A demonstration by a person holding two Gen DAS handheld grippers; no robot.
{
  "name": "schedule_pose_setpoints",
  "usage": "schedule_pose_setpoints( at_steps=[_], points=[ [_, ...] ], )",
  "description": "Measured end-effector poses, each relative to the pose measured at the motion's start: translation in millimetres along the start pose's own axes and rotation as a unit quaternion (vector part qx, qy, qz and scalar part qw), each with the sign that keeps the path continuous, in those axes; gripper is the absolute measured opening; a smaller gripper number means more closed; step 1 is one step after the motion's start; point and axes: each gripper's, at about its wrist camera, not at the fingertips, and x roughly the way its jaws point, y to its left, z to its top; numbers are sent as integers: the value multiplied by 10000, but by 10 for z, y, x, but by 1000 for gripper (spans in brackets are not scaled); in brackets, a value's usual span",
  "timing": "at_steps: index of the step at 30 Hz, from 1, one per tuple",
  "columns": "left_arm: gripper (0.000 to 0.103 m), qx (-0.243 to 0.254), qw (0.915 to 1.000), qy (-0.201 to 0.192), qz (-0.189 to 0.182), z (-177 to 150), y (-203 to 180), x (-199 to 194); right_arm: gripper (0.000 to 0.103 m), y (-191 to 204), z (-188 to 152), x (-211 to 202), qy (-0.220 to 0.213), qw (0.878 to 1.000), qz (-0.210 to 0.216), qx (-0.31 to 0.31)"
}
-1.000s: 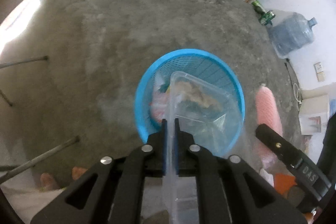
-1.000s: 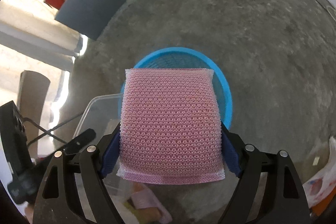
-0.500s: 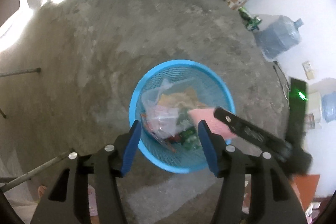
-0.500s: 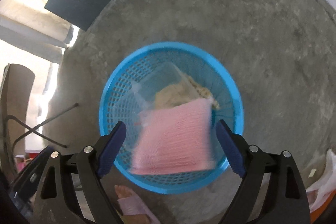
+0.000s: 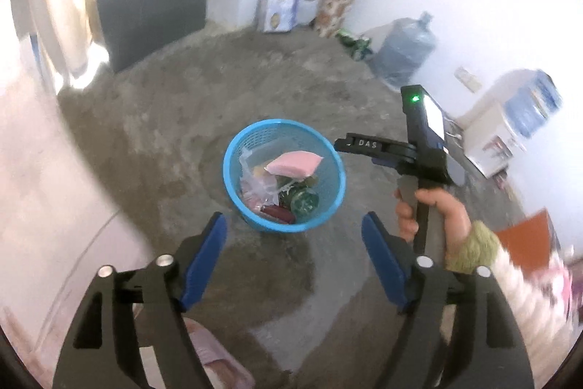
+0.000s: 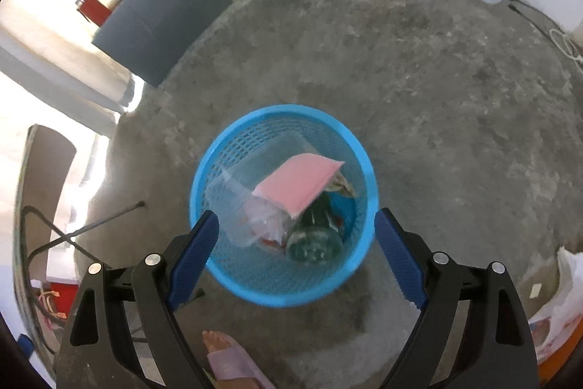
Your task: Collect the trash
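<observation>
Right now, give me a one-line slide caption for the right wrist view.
Open right tool hovers over the blue basket, where the pink sponge lies on a clear container.

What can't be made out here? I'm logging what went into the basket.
- Basket bottom, both views: hidden under pink sponge and clear container.
- Red item, left wrist view: too small to identify.
- Box print by the wall: blurred.
- Right gripper jaws, left wrist view: edge-on.

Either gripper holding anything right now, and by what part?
Nothing is held. The left gripper and right gripper both stand open and empty above the blue basket. The pink sponge and clear plastic container lie inside it.
</observation>
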Motion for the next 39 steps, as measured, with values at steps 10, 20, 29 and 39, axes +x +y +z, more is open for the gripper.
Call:
schedule_pose_setpoints(
  at_steps=[10, 20, 29, 39],
  points=[
    [90, -302, 9951, -704, 632, -872, 451, -1147, 85, 443, -810, -1192, -730, 9937, 72, -843],
    [97, -932, 9686, -1666, 1592, -1470, 752, -1923, 95, 1501, -1722, -1961, -1753, 9600, -169, -2177],
    [97, -1720, 9346, -2112, 2288, -1775, 903, -2260, 95, 2098, -2309, -2221, -2397, 9345, 25, -2633],
    [97, -1940, 8966, -2030, 3426, -1882, 786, -2296, 95, 2374, -2706, -2346, -3050, 9022, -420, -3022]
  ],
)
